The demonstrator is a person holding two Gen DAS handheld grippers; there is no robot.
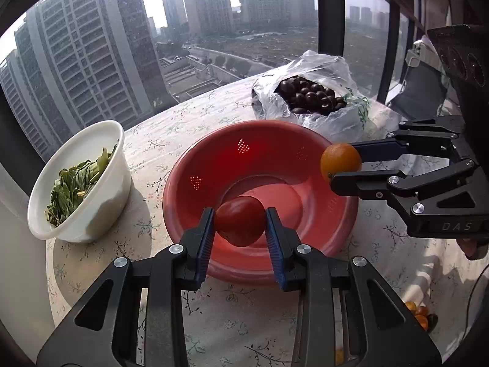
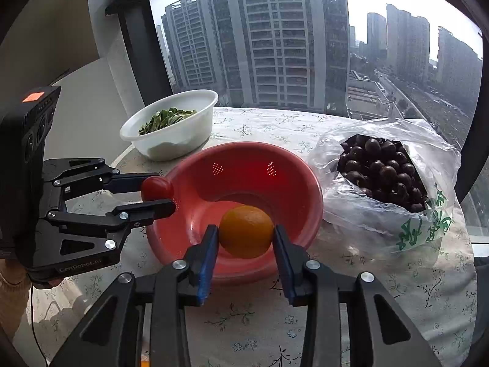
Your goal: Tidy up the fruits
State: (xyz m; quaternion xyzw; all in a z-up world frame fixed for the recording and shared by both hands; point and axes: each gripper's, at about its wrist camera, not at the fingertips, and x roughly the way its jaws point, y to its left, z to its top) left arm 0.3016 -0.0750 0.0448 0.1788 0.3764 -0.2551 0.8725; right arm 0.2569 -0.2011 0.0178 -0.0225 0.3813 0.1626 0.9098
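Observation:
My left gripper (image 1: 239, 224) is shut on a red tomato (image 1: 240, 220) and holds it over the near side of the red colander bowl (image 1: 189, 165). In the right wrist view the left gripper (image 2: 165, 192) holds the tomato (image 2: 156, 187) at the bowl's left rim (image 2: 311, 183). My right gripper (image 2: 246, 235) is shut on an orange (image 2: 246, 231) above the bowl's near part. In the left wrist view the right gripper (image 1: 342, 165) holds the orange (image 1: 340, 160) at the bowl's right rim. The bowl holds nothing else.
A white bowl (image 1: 101, 195) of green leaves (image 1: 76, 183) stands left of the red bowl, also in the right wrist view (image 2: 183, 140). A clear plastic bag of dark chestnuts (image 1: 311, 94) lies behind right (image 2: 382, 171). Small oranges (image 1: 418, 313) lie below the table edge. Windows stand behind the flowered tablecloth (image 2: 244, 321).

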